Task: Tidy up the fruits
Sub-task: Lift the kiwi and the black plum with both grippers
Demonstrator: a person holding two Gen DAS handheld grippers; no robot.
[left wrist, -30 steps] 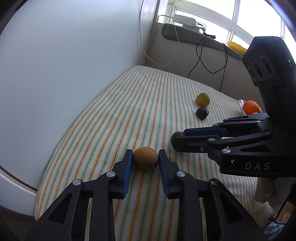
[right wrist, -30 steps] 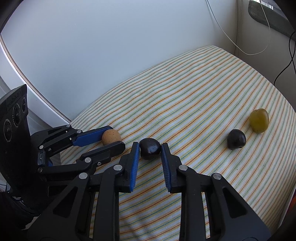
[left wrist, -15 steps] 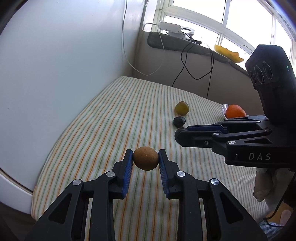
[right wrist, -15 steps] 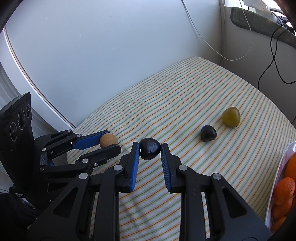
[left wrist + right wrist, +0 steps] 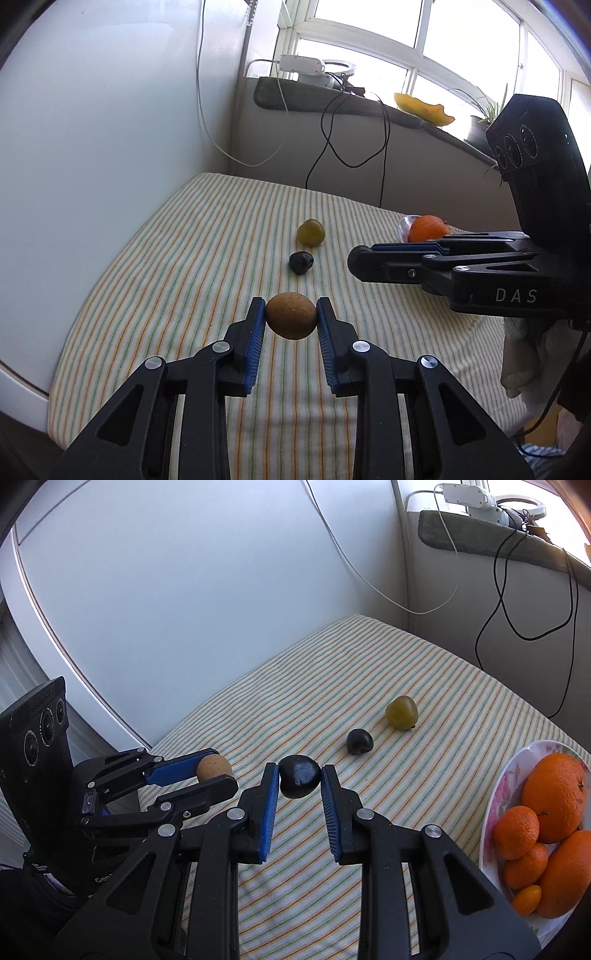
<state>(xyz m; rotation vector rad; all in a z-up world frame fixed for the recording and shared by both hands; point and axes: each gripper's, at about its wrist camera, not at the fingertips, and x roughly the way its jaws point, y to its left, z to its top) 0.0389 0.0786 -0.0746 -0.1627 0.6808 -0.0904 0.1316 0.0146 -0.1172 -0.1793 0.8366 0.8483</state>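
The left gripper (image 5: pixel 291 320) has its jaws clamped on a brown kiwi (image 5: pixel 291 319). The right gripper (image 5: pixel 299 781) has its jaws clamped on a dark plum (image 5: pixel 299 781), above the striped desk (image 5: pixel 424 672).

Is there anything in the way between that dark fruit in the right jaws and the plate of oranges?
Nothing visible. The dark fruit is held above the striped cloth; the plate lies to its right, and the other two loose fruits sit farther back, off that line.

Plate (image 5: pixel 495 805) cut by right frame edge; in left view, right tool (image 5: pixel 356 258) hides most of it.
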